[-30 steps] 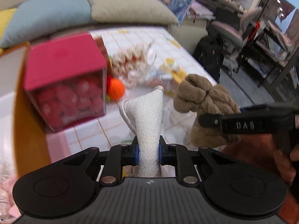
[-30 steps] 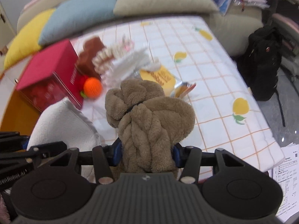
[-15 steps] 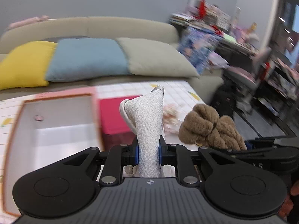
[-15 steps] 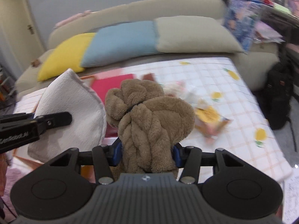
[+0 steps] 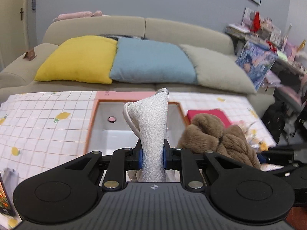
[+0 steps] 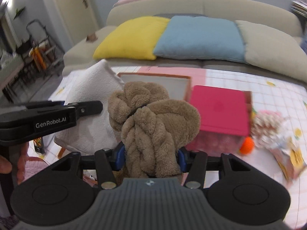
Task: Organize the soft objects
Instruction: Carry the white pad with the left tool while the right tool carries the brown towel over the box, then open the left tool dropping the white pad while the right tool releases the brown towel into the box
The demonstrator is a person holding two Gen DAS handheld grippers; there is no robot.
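My left gripper (image 5: pixel 152 157) is shut on a folded white towel (image 5: pixel 151 126), held upright above the table. The towel also shows in the right wrist view (image 6: pixel 92 113), with the left gripper's finger (image 6: pixel 57 115) across it. My right gripper (image 6: pixel 151 157) is shut on a knotted brown fluffy cloth (image 6: pixel 153 124), which also shows at the right of the left wrist view (image 5: pixel 216 140). An open white box with an orange rim (image 5: pixel 92 118) lies just ahead on the tablecloth, behind both cloths; its rim shows in the right wrist view (image 6: pixel 153 75).
A red-lidded clear box (image 6: pixel 218 111) stands right of the white box, with an orange ball (image 6: pixel 246 147) and snack packets (image 6: pixel 287 153) beside it. A sofa with yellow (image 5: pixel 76 59), blue and beige cushions runs behind the table. A black backpack (image 5: pixel 274 118) sits on the floor at right.
Both grippers lifted and swung left with their cloths. The view rose from the red box and snacks to the open white box and the sofa.
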